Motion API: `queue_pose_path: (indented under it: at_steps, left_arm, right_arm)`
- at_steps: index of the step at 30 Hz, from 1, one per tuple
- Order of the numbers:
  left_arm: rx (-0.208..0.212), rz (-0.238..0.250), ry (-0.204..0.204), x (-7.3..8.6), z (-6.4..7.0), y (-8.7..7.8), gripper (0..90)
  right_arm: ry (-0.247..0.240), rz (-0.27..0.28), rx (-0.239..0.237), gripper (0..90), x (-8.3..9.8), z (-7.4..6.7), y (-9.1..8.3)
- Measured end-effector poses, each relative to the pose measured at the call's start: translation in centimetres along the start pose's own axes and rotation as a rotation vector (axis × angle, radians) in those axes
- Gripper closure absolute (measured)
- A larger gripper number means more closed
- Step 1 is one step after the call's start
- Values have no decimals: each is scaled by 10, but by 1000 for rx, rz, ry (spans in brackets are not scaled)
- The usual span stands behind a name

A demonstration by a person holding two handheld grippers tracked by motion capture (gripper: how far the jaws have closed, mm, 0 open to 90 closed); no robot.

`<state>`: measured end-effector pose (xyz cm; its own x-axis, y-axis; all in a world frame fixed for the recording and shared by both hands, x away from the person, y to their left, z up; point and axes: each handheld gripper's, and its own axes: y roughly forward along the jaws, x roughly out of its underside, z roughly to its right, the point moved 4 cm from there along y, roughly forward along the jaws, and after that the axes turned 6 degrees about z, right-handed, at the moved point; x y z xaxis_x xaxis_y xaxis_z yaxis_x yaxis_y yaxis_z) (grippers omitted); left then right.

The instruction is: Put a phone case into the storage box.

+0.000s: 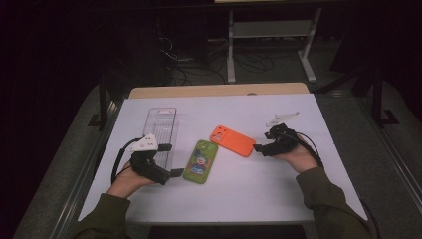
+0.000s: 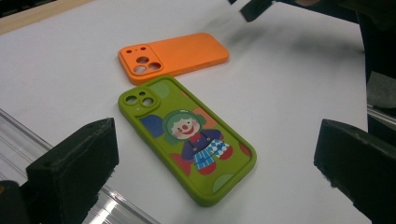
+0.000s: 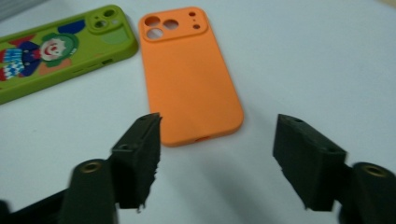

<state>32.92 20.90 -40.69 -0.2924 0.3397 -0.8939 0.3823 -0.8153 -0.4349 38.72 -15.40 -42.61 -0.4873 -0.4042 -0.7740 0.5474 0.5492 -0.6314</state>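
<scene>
An orange phone case [image 1: 232,141] [image 2: 175,56] [image 3: 189,74] lies back-up at the table's middle. Beside it on the left is a green phone case [image 1: 200,162] [image 2: 187,140] [image 3: 56,49] with a clown picture. My left gripper [image 1: 170,160] [image 2: 217,140] stands open just left of the green case, with nothing between its jaws. My right gripper [image 1: 263,142] [image 3: 219,133] is open at the right end of the orange case; its jaws stand apart from the case, clear of its near edge. The right gripper's tip [image 2: 254,7] is blurred in the left gripper view.
A clear plastic tray [image 1: 161,127] [image 2: 28,144] lies behind and under my left hand. A small clear plastic piece [image 1: 282,118] sits at the back right. The white table top [image 1: 239,194] ends in a wooden strip [image 1: 219,90] at the far side.
</scene>
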Motion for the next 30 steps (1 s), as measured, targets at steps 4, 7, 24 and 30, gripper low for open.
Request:
queue_pose_path:
  at_steps: [4, 7, 24, 30]
  left_arm:
    - [1, 10, -6, 0, 0, 1, 0]
    - [3, 11, -8, -1, 0, 1, 0]
    - [2, 17, -17, -1, 1, 0, 0]
    - [4, 9, -1, 0, -1, 1, 0]
  right_arm:
    - [5, 71, 4, 199, 8, -10, -16]
    - [15, 87, -13, 128, 15, -17, -23]
    - [3, 78, -12, 0, 66, -39, -31]
    - [3, 91, -8, 0, 61, -38, -34]
